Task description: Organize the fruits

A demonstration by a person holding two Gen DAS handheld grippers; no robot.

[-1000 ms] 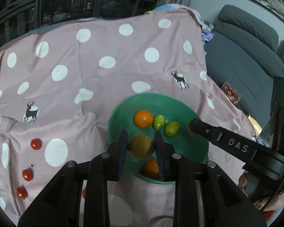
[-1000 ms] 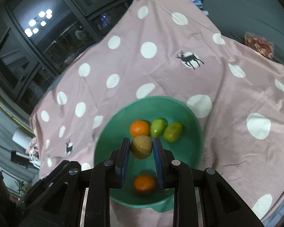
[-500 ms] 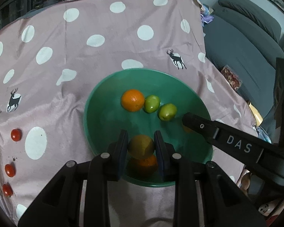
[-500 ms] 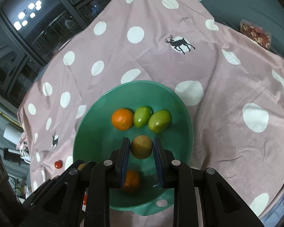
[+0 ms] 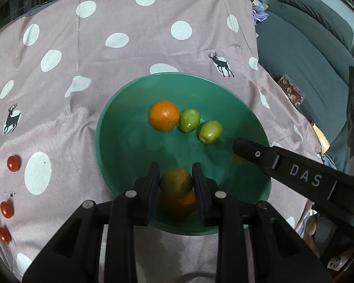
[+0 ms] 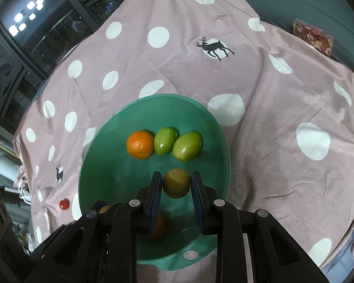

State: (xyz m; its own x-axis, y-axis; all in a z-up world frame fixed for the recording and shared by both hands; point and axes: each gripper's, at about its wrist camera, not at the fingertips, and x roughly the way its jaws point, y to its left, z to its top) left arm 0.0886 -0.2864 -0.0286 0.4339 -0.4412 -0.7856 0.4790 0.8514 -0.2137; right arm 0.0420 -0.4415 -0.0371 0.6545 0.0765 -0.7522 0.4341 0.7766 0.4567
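Four fruits already sit in the bowl (image 5: 106, 127), ahead of and under both claws. Left gripper (image 5: 175, 182) clamps a brownish fruit (image 5: 175, 181), probably a kiwi; right gripper (image 6: 176, 186) clamps a kiwi (image 6: 176, 182). Unreleased. Three tomatoes (image 5: 13, 163) remain far left.

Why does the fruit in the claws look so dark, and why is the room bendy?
Left wrist view: the brownish round fruit sits in the black left gripper's shadow above the green bowl. Right wrist view: window frames curve from the fisheye lens; ceiling lights glare in the glass.
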